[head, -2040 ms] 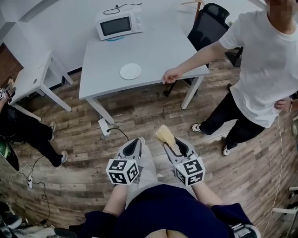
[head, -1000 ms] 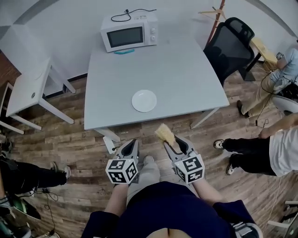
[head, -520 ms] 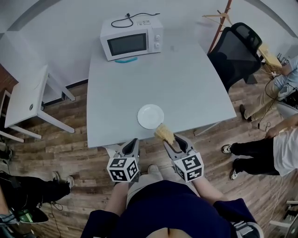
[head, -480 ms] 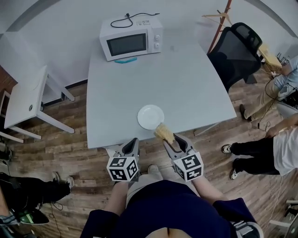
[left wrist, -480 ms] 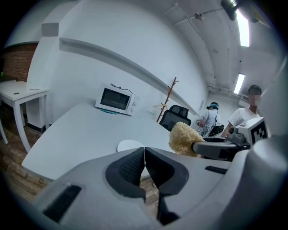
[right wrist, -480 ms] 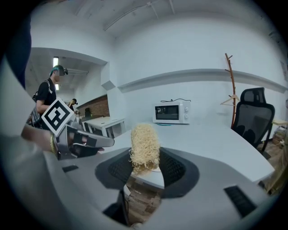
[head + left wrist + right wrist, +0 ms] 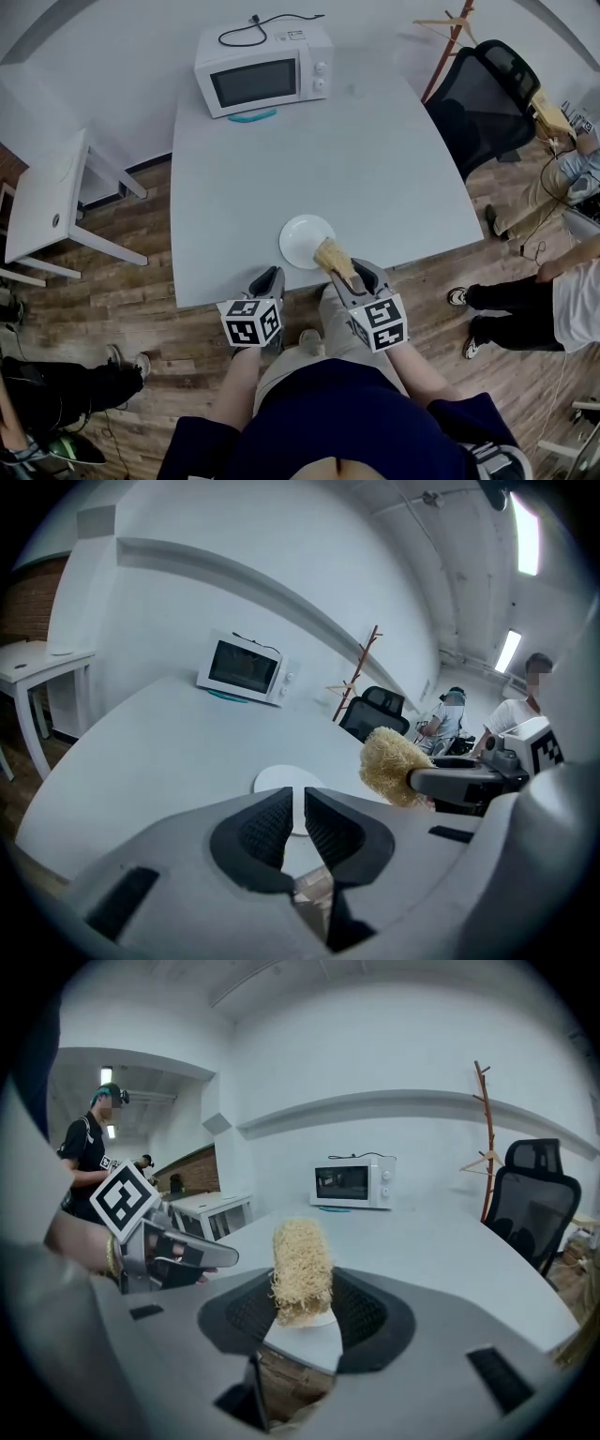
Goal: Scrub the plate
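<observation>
A large pale grey rectangular table serves as the reference for all positions. The small round white plate lies flat on the table close to the middle of its near edge, with nothing on it. The right gripper is over that same near edge, and its jaws are clamped on a yellow fibrous scrubbing pad that stands up from between the ribbed pads. In the head view the free end of the pad overlaps the plate's near right rim; whether pad and plate touch cannot be told. The left gripper is also at the table's near edge, just to the left of the plate. Its jaws are brought together to a narrow slit with nothing between them, and it is apart from the plate. A white microwave oven sits at the table's far edge, with its black cord lying on top. A flat teal item lies on the table just in front of the oven. A black mesh office chair stands at the table's far right corner, with a wooden coat stand beside it. A small white side table stands off the table's left side on the wooden plank floor.
</observation>
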A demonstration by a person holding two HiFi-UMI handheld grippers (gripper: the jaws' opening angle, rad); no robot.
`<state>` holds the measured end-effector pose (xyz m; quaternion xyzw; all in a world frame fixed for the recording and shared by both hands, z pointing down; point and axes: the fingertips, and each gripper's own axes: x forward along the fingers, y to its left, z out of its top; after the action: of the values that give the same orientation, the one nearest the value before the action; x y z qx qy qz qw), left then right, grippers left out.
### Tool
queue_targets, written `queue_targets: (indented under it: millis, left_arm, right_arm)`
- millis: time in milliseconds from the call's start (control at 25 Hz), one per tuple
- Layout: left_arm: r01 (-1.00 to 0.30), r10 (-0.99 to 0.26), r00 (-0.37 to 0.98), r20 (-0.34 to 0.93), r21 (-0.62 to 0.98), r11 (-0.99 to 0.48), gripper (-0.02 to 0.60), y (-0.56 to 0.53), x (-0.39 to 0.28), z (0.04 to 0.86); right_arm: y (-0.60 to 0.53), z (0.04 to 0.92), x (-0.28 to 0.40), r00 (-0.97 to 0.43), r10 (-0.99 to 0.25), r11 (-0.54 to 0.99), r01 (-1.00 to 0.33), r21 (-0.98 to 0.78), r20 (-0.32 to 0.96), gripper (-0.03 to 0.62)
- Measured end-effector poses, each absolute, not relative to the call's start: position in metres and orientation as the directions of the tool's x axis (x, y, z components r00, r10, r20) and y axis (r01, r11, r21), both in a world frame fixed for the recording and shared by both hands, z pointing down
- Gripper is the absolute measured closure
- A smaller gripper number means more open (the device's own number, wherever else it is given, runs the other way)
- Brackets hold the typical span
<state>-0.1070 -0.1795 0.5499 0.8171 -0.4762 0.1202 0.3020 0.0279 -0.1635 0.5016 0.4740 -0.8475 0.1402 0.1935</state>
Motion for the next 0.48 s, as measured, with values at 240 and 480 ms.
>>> queue_targets:
  millis: [240,480]
  left_arm:
    - [-0.836,-0.657,0.538,0.528,0.435,-0.335,0.42,-0.202,-0.098,0.585]
    - [-0.857,-0.637,0.5,0.586,0.438,-0.27,0.42,-0.231,-0.102,0.611]
  right_arm:
    - [-0.19,0.522,0.032,-0.498,-0.714,0.541,-0.839,-0.065,0.492,0.421]
    - [-0.219,0.539,0.033,-0.517,-0.67,0.574,-0.816,-0.07,0.533,0.421]
